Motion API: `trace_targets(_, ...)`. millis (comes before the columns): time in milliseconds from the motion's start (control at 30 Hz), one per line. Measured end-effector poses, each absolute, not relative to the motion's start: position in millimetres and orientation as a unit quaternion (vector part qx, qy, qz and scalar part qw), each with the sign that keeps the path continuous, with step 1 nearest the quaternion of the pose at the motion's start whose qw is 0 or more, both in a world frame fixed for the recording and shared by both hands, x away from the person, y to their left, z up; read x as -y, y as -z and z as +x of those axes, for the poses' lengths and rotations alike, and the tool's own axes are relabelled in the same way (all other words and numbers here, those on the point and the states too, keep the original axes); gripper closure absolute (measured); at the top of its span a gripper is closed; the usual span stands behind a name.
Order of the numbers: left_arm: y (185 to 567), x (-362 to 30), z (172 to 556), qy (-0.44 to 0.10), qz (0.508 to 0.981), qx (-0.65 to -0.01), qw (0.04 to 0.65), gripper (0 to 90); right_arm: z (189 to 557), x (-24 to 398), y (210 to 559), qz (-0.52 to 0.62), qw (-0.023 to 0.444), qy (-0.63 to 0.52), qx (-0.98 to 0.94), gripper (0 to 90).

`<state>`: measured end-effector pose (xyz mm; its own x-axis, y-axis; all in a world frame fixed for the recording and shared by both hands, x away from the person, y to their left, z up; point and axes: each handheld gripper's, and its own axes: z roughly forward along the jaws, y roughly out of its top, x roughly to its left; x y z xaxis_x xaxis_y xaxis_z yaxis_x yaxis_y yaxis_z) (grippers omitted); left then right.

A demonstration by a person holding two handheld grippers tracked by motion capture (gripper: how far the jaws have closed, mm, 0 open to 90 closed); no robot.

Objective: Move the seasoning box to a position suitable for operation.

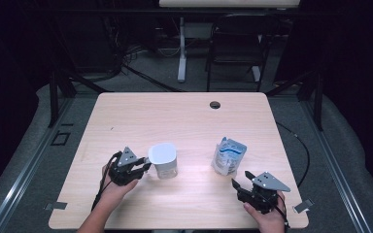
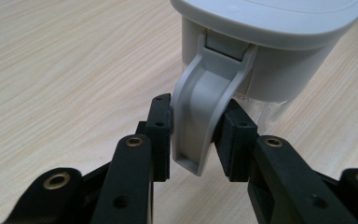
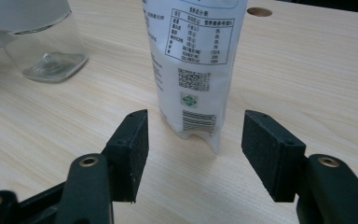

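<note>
A clear container (image 1: 163, 161) with a grey-white lid (image 2: 270, 21) stands on the table's near left. A grey latch (image 2: 200, 112) hangs down from the lid's rim. My left gripper (image 1: 144, 168) comes at it from the left, and in the left gripper view this gripper (image 2: 195, 140) has both pads pressed on the latch's sides. A white printed pouch (image 1: 228, 156) stands upright on the near right. My right gripper (image 1: 241, 178) sits just in front of the pouch (image 3: 196, 70), jaws open; this gripper (image 3: 195, 149) has nothing between its pads. The container (image 3: 42, 44) shows at that view's top left.
The light wooden table (image 1: 184, 121) has a round cable hole (image 1: 215, 105) near its far edge. A dark chair (image 1: 235, 46) and a white desk leg (image 1: 181, 48) stand on the floor beyond. Metal frame posts (image 1: 53, 92) flank the table.
</note>
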<state>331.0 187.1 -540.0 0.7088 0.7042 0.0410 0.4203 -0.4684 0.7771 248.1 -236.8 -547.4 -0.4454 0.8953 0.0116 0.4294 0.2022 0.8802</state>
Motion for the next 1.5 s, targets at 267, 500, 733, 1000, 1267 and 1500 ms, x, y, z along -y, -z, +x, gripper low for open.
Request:
trace_targets(267,539,-188,323,-0.177,0.839,-0.334,0.392,69.1,248,230,547,0.443,0.262,-0.441,-0.735,40.5)
trace_targets(500,540,-188,318,-0.174,0.84,-0.328,0.396,69.1,247,226,546,0.431,0.26,-0.447,-0.74,39.4)
trace_targets(733,539,-186,309,-0.177,0.844,-0.319,0.394,69.2,246,222,542,0.412,0.244,-0.449,-0.754,42.0)
trace_targets(1000,536,-179,297,-0.167,0.851,-0.293,0.402,69.3,246,215,546,0.416,0.245,-0.448,-0.752,35.2)
trace_targets(1267,538,-172,289,-0.156,0.859,-0.265,0.408,69.4,245,207,545,0.405,0.245,-0.452,-0.756,33.8)
trace_targets(1500,540,-170,286,-0.151,0.863,-0.255,0.409,69.4,245,203,544,0.396,0.252,-0.455,-0.757,34.8)
